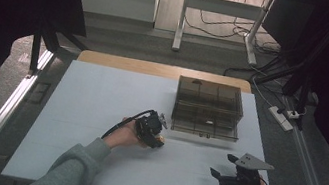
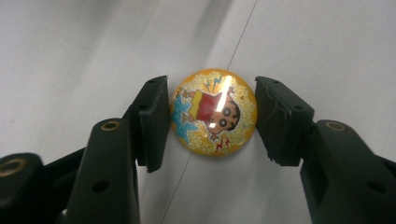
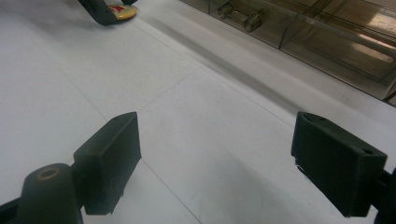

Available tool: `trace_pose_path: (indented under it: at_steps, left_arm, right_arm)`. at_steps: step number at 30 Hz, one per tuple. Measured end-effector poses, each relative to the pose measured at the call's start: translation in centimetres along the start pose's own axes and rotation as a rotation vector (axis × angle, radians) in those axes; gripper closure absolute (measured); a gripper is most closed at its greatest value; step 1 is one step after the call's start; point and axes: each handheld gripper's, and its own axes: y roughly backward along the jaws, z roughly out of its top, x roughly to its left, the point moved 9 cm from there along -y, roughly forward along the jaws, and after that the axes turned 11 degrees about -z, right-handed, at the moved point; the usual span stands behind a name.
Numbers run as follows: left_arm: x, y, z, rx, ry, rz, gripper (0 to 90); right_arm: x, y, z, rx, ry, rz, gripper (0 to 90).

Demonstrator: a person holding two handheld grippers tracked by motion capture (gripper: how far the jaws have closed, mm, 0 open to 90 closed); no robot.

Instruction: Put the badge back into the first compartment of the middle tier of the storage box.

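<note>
I work on a pale grey table (image 1: pixel 100 102) marked by thin seam lines, with a wooden edge along its far side. Beyond it are a grey floor, white desk legs, loose cables and a power strip. A smoked transparent drawer box (image 1: pixel 208 109) stands on the far right part of the table.

My left gripper (image 1: pixel 157 134) points down at the table just in front of that box. In the left gripper view, its jaws flank a round yellow cartoon badge (image 2: pixel 213 112) lying flat on the table. One pad (image 2: pixel 154 122) touches the badge's rim; the other appears to reach the opposite rim, so I read this as a grasp on the badge.

My right gripper (image 1: pixel 224 167) rests near the right front corner, jaws spread wide with nothing but bare table between them.
</note>
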Motion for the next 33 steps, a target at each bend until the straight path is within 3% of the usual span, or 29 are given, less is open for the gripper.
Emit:
trace_pose_path:
  at_steps: [7, 9, 10, 11, 13, 17, 23, 26, 33]
  left_arm:
    - [0.1, 0.2, 0.2, -0.021, 0.003, 0.011, 47.6]
    - [-0.2, 0.8, 0.6, -0.078, 0.003, -0.02, 64.0]
    - [-0.2, 1.0, 0.8, -0.087, 0.008, -0.013, 64.5]
    - [0.0, 1.0, 0.6, -0.068, 0.004, 0.015, 62.5]
    - [0.1, 0.7, 0.4, -0.052, -0.004, 0.025, 59.6]
    - [0.2, 0.8, 0.4, -0.058, 0.011, 0.004, 59.2]
    - [0.7, 0.5, 0.3, -0.049, 0.033, -0.02, 49.0]
    - [0.9, 0.2, 0.2, -0.017, 0.037, -0.044, 46.5]
    - [0.9, 0.1, 0.2, 0.01, 0.016, -0.092, 41.5]
  right_arm:
    - [0.0, 0.0, 0.0, 0.002, 0.001, -0.002, 15.6]
    - [0.0, 0.0, 0.0, 0.003, 0.002, -0.002, 15.7]
    - [0.0, 0.0, -0.1, 0.005, 0.003, -0.005, 15.7]
    - [0.0, 0.0, -0.1, 0.005, 0.003, -0.005, 15.7]
    - [0.0, 0.0, -0.1, 0.004, 0.002, -0.002, 15.7]
    - [0.0, 0.0, -0.1, 0.004, 0.001, -0.003, 15.7]
    - [-0.1, -0.1, -0.1, 0.008, 0.003, -0.007, 15.7]
    - [-0.1, -0.1, -0.1, 0.009, 0.003, -0.011, 15.7]
    - [-0.1, -0.2, -0.1, 0.012, 0.002, -0.007, 15.7]
